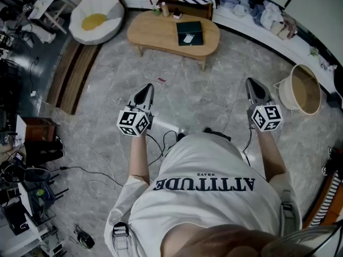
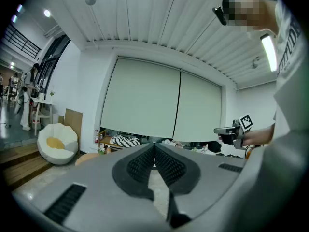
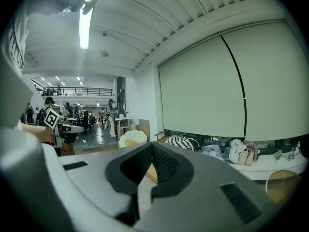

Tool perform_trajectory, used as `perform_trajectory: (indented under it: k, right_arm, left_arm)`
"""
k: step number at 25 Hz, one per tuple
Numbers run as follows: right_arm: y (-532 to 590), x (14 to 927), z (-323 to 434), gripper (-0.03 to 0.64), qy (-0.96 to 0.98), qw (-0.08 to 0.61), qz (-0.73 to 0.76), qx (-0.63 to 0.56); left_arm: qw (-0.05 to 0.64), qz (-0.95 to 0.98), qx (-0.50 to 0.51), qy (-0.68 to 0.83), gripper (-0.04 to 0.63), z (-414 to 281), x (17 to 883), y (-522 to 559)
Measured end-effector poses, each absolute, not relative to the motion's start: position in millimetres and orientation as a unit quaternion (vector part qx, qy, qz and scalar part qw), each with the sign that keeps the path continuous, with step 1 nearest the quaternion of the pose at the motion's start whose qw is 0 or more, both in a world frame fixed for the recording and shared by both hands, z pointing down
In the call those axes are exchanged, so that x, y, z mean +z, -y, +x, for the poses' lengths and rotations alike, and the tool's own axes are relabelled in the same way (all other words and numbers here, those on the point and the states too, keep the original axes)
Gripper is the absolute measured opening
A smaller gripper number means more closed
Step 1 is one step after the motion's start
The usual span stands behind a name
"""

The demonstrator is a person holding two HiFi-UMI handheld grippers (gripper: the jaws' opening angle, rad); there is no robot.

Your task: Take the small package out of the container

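Your left claw (image 1: 146, 90) and right claw (image 1: 255, 84) are both pressed together and empty, well short of the tabletop (image 1: 155, 32). What looks like the small package (image 1: 188, 38) lies in the dark container (image 1: 184, 28) there. You're still at the approach: step closer, then open a claw.

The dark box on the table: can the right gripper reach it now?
Probably not: the right gripper, shut, hangs over floor well short of the dark box on the table. Nothing blocks the way; stepping closer should do.
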State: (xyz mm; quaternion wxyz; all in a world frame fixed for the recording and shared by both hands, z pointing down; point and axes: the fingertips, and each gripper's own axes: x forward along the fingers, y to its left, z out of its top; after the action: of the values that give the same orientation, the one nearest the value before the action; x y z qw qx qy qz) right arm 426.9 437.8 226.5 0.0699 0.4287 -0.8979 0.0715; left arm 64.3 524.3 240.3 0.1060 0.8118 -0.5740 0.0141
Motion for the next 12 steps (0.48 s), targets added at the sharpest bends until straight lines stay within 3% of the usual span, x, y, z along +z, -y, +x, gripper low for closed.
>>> perform_trajectory:
  k: [12]
  right_arm:
    - [-440.2, 226.9, 433.2, 0.02, 0.898, 0.069, 0.427, 0.074]
  left_arm:
    - [0.108, 0.812, 0.01, 0.573, 0.021, 72.1, 241.6, -527.9]
